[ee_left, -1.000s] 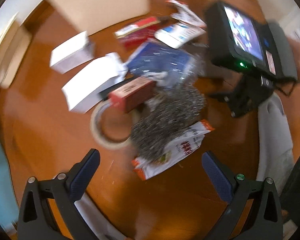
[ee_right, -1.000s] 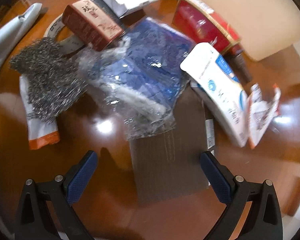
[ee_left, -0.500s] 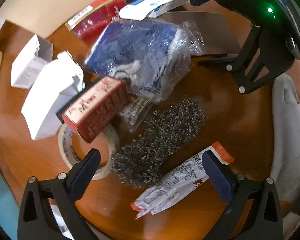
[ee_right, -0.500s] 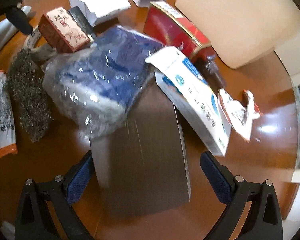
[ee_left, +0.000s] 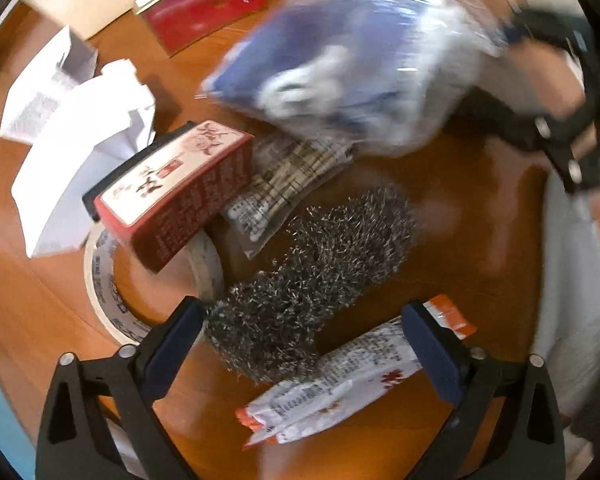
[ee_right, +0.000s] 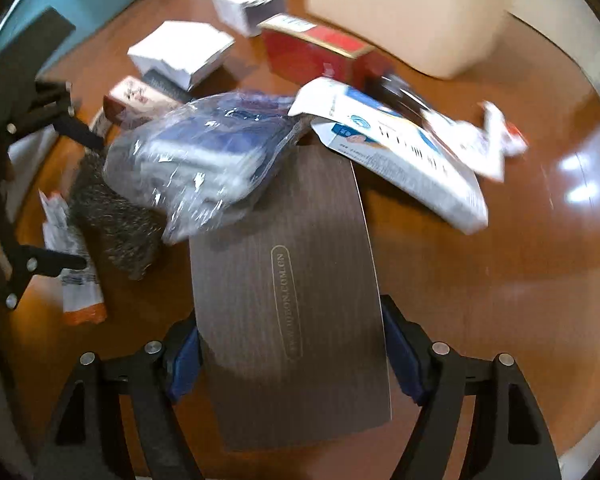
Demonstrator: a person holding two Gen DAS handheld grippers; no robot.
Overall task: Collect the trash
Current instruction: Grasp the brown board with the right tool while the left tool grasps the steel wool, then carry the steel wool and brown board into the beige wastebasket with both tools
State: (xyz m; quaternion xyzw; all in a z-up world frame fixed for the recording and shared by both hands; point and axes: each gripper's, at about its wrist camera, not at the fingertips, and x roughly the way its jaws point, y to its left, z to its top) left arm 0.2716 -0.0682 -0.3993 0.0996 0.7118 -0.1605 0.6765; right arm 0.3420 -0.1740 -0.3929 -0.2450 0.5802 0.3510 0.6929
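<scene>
Trash lies on a round brown table. My right gripper straddles a grey-brown card, a blue pad against each long edge. A clear bag of blue cloth rests on the card's far end. My left gripper is open, low over a steel-wool scrubber and a white and orange wrapper. It also shows in the right wrist view. A red-brown box leans on a tape roll.
A beige bin stands at the far side. Nearby lie a red carton, white boxes, a blue and white box and a crumpled wrapper. A white cloth lies right of the scrubber.
My right gripper has advanced and narrowed, so the card now sits between its pads. My left gripper has dropped closer to the scrubber and wrapper. The clear bag has shifted.
</scene>
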